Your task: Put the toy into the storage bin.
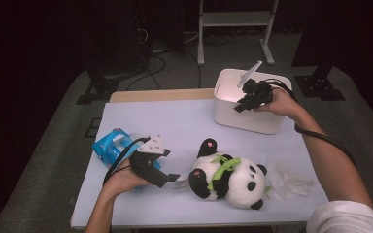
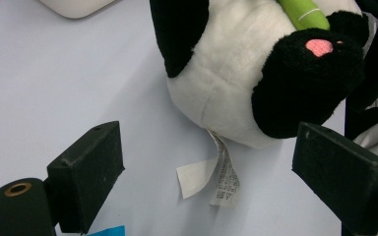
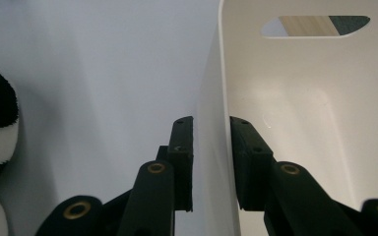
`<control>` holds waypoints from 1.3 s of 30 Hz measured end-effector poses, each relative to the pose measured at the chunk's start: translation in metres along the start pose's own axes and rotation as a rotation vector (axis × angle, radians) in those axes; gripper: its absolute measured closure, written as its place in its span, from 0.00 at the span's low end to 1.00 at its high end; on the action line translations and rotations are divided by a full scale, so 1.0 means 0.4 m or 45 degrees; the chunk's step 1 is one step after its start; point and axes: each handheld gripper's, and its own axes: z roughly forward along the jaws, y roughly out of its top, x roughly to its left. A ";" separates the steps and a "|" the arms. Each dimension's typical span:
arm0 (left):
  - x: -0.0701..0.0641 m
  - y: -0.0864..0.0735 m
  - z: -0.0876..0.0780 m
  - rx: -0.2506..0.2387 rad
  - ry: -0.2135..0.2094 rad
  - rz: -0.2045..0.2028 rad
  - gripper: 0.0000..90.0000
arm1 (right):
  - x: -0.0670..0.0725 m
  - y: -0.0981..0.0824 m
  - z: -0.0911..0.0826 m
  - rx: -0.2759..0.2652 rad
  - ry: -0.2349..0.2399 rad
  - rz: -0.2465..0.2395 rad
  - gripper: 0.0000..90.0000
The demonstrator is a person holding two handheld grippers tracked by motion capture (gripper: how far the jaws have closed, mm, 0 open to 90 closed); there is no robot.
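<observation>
At far left of the desk (image 1: 141,121) sits a blue tissue pack (image 1: 108,145), with the left tool (image 1: 171,177) just in front of it, jaws released and spread wide, nothing between them. Its tips aim rightward at the plush panda (image 1: 228,177), which lies just beside them on its back. In the left gripper view the panda's rump and care label (image 2: 225,174) sit ahead, between the open pads but not touched. Panda's long axis runs left-right across the desk, feet end toward the left tool, head toward the right; left hand is clearly the nearer one. Right of the panda: crumpled clear plastic wrap (image 1: 286,178). Far right, toward the back, the white storage bin (image 1: 267,124) stands upright, open top up. The right tool (image 1: 241,105) straddles its near-left wall, one pad outside, one inside, clenched on the wall (image 3: 211,162) or very nearly so. Likely next: steady or drag the bin toward the panda.
</observation>
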 end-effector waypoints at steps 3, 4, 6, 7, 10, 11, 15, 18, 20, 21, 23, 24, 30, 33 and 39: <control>0.001 -0.002 -0.002 -0.007 0.001 -0.006 0.12 | -0.001 0.004 0.002 0.009 -0.001 -0.009 0.84; 0.001 -0.002 -0.003 -0.005 0.002 -0.007 0.12 | -0.003 0.004 0.002 0.009 0.003 -0.008 0.86; 0.001 -0.002 -0.004 -0.005 0.003 -0.005 0.12 | -0.005 0.004 0.002 0.007 0.001 -0.011 0.90; 0.000 -0.002 -0.004 -0.005 0.003 -0.005 0.12 | -0.006 0.004 0.003 0.006 -0.001 -0.011 0.91; 0.000 -0.002 -0.004 -0.006 0.001 -0.007 0.12 | -0.006 0.003 0.003 0.000 -0.002 -0.022 0.96; 0.000 -0.002 -0.004 -0.006 0.002 -0.007 0.12 | -0.005 0.003 0.003 0.000 -0.001 -0.023 0.97; 0.000 -0.001 -0.003 -0.009 0.002 -0.009 0.12 | 0.001 0.005 0.002 -0.001 0.006 -0.044 0.97; -0.001 -0.002 -0.003 -0.004 0.001 -0.005 0.12 | 0.009 0.010 0.002 -0.010 0.034 -0.045 0.97; 0.000 -0.002 -0.003 -0.001 0.000 -0.005 0.12 | 0.021 0.016 0.003 -0.003 0.037 -0.071 0.97; -0.001 -0.002 -0.002 -0.004 0.000 -0.008 0.12 | 0.027 0.019 0.004 -0.002 0.044 -0.078 0.97; -0.003 -0.001 -0.001 -0.003 -0.002 -0.006 0.12 | 0.040 0.026 0.006 -0.004 0.053 -0.095 0.97; -0.003 -0.001 -0.001 -0.004 -0.002 -0.004 0.12 | 0.049 0.030 0.007 0.001 0.053 -0.109 0.97; -0.005 0.000 0.001 -0.004 -0.010 0.002 0.12 | 0.101 0.056 0.018 -0.010 0.087 -0.180 0.97; -0.008 0.003 0.000 -0.008 -0.013 0.010 0.12 | 0.123 0.067 0.023 -0.017 0.097 -0.205 0.97; -0.010 0.004 0.001 -0.006 -0.017 0.008 0.12 | 0.160 0.085 0.030 -0.018 0.118 -0.243 0.96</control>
